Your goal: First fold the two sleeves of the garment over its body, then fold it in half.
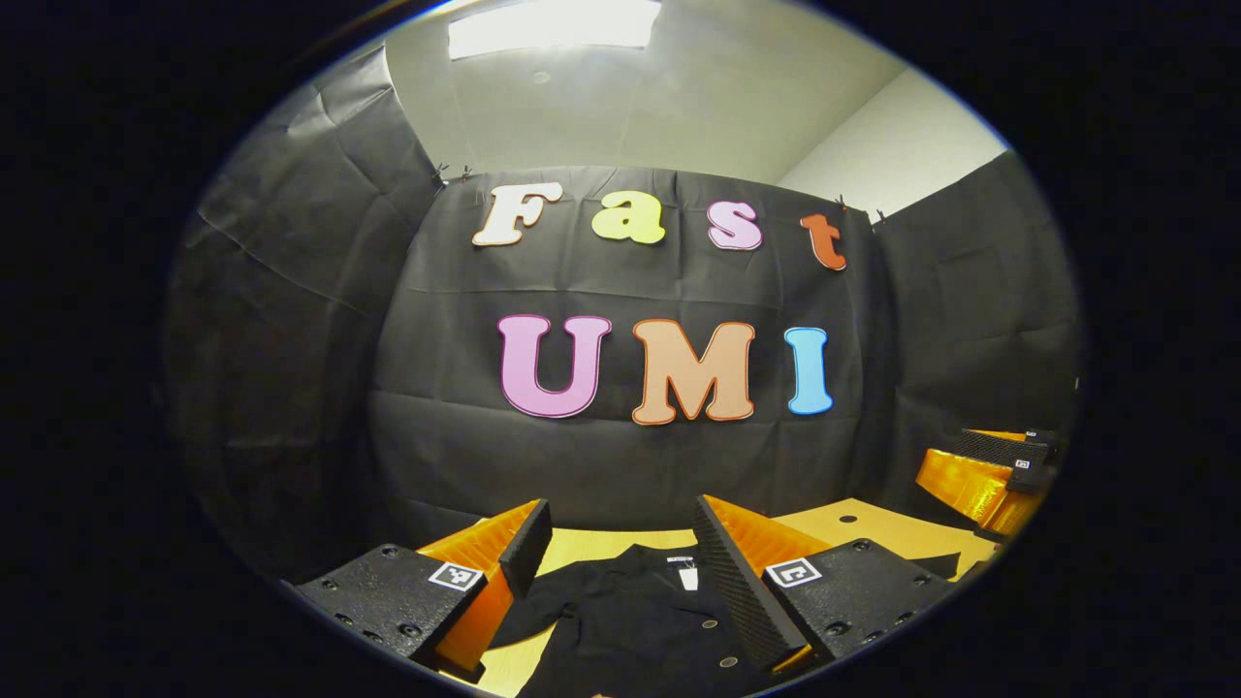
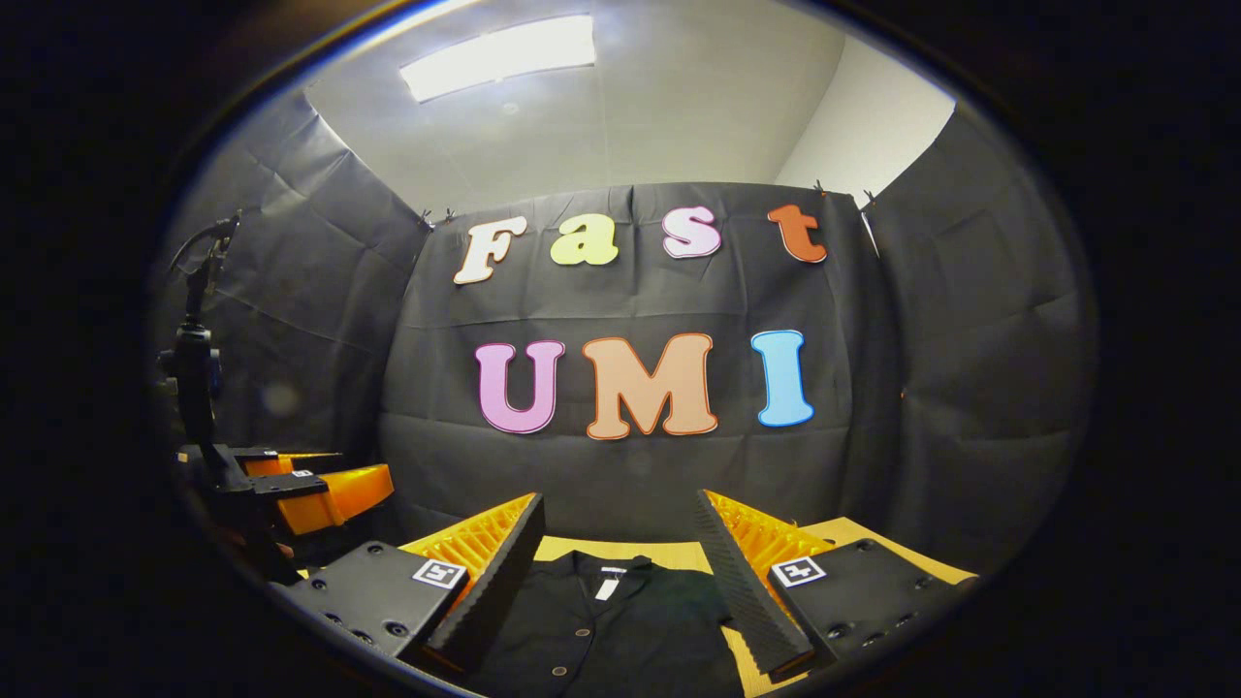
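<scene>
Both claws, left claw (image 1: 620,572) and right claw (image 2: 616,572), hover wide open above the flat black garment (image 1: 640,620). Probably best: bring each down onto a sleeve edge, pinch 1 layer only, then sweep inward low over the surface (image 1: 873,519).

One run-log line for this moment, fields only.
left gripper: open, above shirt | right gripper: open, above shirt | black shirt: flat on table, collar far side | folds: none seen
</scene>
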Demonstrator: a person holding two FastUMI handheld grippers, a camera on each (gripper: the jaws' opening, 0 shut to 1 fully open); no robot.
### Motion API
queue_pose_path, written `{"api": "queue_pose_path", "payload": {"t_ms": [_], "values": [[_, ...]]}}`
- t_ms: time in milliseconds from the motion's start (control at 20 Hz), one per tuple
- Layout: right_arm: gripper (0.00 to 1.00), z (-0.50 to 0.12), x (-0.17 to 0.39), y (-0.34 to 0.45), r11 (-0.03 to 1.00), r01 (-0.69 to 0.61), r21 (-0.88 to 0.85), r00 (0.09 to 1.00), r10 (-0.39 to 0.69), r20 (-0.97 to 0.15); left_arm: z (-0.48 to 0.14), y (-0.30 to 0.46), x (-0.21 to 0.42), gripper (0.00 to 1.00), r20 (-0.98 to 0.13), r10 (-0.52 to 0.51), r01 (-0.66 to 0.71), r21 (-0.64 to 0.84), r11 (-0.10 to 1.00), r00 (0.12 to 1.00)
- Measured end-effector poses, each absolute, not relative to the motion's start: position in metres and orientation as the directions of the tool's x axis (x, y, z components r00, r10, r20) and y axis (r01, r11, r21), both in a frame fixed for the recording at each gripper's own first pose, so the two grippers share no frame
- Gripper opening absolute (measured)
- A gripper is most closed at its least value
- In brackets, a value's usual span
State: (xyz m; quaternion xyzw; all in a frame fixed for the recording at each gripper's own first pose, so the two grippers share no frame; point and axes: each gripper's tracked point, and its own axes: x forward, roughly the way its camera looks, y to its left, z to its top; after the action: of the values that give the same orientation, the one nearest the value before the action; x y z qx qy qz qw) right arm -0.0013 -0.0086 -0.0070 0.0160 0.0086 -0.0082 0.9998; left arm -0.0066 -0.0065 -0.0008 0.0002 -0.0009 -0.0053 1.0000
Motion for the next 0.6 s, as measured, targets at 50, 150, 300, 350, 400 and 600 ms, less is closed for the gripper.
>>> {"api": "queue_pose_path", "payload": {"t_ms": [50,150,300,350,400,600], "values": [[0.98,-0.006,-0.002,-0.010,1.000,0.018,0.026,1.000,-0.018,-0.013,0.001,-0.006,-0.008,0.90,0.005,-0.011,0.011,0.002,1.000,1.000],[0.98,-0.004,-0.001,-0.012,1.000,0.024,0.014,1.000,-0.024,-0.007,0.004,-0.005,-0.009,0.93,0.011,-0.013,0.012,0.009,1.000,1.000],[0.98,-0.002,-0.002,-0.010,1.000,0.014,0.027,1.000,-0.013,-0.010,0.005,-0.002,-0.009,0.90,0.008,-0.008,0.008,0.028,1.000,1.000],[0.98,-0.001,-0.001,-0.011,1.000,0.013,0.026,1.000,-0.013,-0.010,0.007,-0.002,-0.009,0.93,0.011,-0.007,0.006,0.031,1.000,1.000],[0.98,-0.001,-0.001,-0.012,1.000,0.017,0.020,1.000,-0.016,-0.011,0.008,-0.002,-0.010,0.93,0.015,-0.007,0.007,0.034,0.999,1.000],[0.98,-0.001,-0.001,-0.024,1.000,0.022,-0.009,1.000,-0.022,0.003,0.004,-0.004,-0.009,0.90,0.003,0.006,-0.006,0.021,1.000,1.000]]}}
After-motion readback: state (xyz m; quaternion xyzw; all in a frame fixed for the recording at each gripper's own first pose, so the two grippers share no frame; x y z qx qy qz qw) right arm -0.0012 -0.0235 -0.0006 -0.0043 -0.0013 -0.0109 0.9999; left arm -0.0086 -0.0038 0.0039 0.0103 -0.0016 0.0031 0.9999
